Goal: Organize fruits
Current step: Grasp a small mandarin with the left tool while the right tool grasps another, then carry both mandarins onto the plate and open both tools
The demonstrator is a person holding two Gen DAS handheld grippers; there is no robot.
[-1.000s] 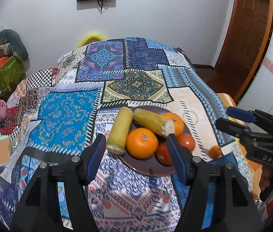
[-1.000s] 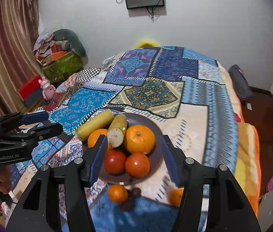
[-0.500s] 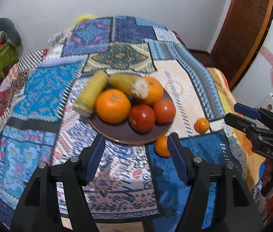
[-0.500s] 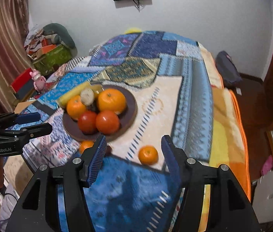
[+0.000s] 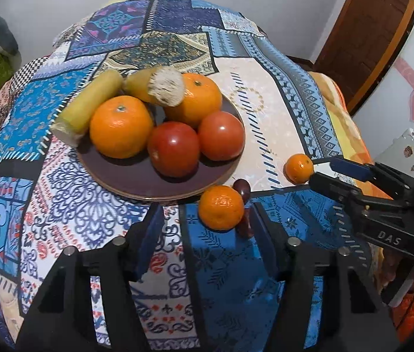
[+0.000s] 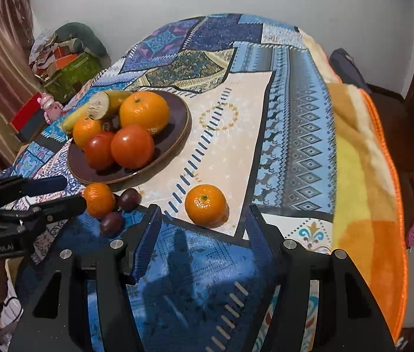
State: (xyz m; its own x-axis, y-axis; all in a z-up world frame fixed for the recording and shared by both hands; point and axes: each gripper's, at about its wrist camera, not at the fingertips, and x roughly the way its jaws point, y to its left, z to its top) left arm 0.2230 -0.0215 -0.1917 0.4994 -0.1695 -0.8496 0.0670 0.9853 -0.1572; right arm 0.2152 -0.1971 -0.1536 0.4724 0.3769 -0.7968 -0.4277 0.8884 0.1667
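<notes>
A brown plate [image 5: 136,186] [image 6: 177,135] on a patchwork bedspread holds two oranges, two tomatoes and two corn cobs. A small mandarin [image 5: 221,207] [image 6: 99,200] lies just off the plate's near rim, with two dark passion fruits [image 6: 120,208] beside it. A second mandarin [image 5: 299,167] [image 6: 205,204] lies apart to the right. My left gripper [image 5: 207,228] is open, its jaws flanking the first mandarin from the near side. My right gripper [image 6: 201,226] is open, jaws either side of the second mandarin, just short of it.
The bed's right edge carries an orange and yellow blanket [image 6: 362,161]. A wooden door [image 5: 365,29] stands right. Boxes, a green bag [image 6: 72,70] and a pink toy [image 6: 49,106] sit on the floor left of the bed.
Both grippers have dropped lower and moved in toward the bed. The left now frames the mandarin by the plate. The right now frames the lone mandarin. Both stayed open.
</notes>
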